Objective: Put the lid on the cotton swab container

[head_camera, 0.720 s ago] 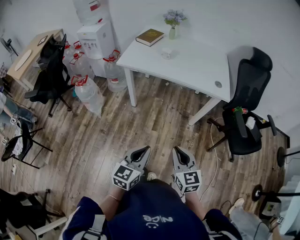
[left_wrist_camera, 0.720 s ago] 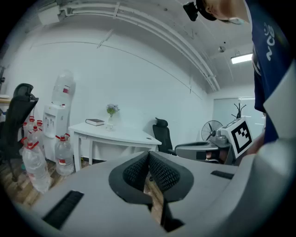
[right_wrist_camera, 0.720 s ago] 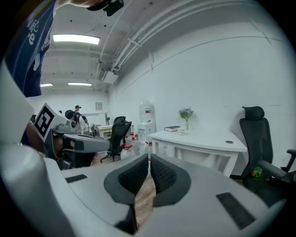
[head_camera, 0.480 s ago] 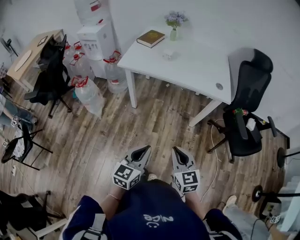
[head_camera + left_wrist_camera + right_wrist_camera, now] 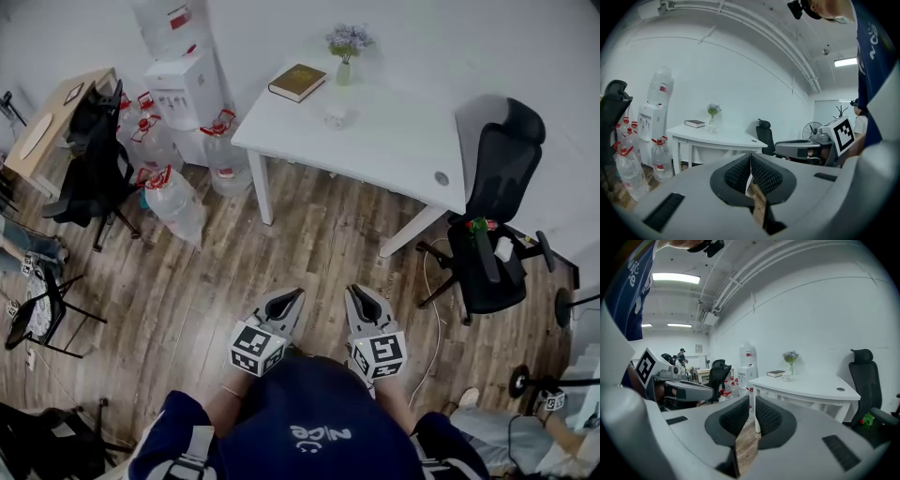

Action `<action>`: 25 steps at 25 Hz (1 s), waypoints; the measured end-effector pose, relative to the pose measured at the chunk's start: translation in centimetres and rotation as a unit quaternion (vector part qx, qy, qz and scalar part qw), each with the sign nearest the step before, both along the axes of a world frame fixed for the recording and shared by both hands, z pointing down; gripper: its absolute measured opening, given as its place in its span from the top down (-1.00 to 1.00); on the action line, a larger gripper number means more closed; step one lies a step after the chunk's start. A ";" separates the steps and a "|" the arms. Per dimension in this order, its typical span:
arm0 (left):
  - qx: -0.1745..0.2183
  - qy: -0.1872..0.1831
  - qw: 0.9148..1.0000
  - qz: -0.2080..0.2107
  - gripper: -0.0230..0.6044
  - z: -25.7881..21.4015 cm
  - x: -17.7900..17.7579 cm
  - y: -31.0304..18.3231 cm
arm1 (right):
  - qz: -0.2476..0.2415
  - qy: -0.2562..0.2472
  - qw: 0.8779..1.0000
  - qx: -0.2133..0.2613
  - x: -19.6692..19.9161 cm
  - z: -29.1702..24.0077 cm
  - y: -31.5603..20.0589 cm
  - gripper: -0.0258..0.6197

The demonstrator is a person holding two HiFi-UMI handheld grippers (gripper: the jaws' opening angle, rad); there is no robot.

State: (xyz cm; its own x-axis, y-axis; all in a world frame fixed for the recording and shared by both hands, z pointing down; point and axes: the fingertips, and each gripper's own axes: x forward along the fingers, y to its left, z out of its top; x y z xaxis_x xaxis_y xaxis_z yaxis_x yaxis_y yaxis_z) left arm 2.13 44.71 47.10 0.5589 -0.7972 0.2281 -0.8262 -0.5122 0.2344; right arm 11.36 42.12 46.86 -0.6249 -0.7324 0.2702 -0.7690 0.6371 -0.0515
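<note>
Above the wooden floor (image 5: 281,244), well short of the table (image 5: 394,141), held left gripper (image 5: 292,296) and right gripper (image 5: 357,292) empty, seemingly ready for approach: left fingers (image 5: 740,173) pressed together, right fingers (image 5: 736,417) a sliver apart. Spotted cotton swab container (image 5: 336,115) on that table, near the vase (image 5: 344,67).

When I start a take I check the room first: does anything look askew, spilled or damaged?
Nothing stands out. On the white table the book lies flat, the flower vase stands upright and the small container sits near them, with no spill showing. The water bottles cluster on the floor by the dispenser.
</note>
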 end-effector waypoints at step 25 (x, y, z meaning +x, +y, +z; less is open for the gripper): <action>-0.054 0.018 0.998 0.021 0.86 2.6 -1.4 -13.9 | -0.010 -0.009 0.997 -0.074 -2.1 4.5 -12.9 0.74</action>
State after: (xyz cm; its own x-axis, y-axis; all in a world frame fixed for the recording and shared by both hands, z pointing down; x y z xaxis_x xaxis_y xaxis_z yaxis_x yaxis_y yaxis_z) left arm 0.69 30.81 49.65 0.6005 -0.7446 0.2915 -0.7949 -0.5162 0.3190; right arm 9.27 29.23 51.40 -0.6439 -0.6732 0.3636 -0.7550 0.6360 -0.1595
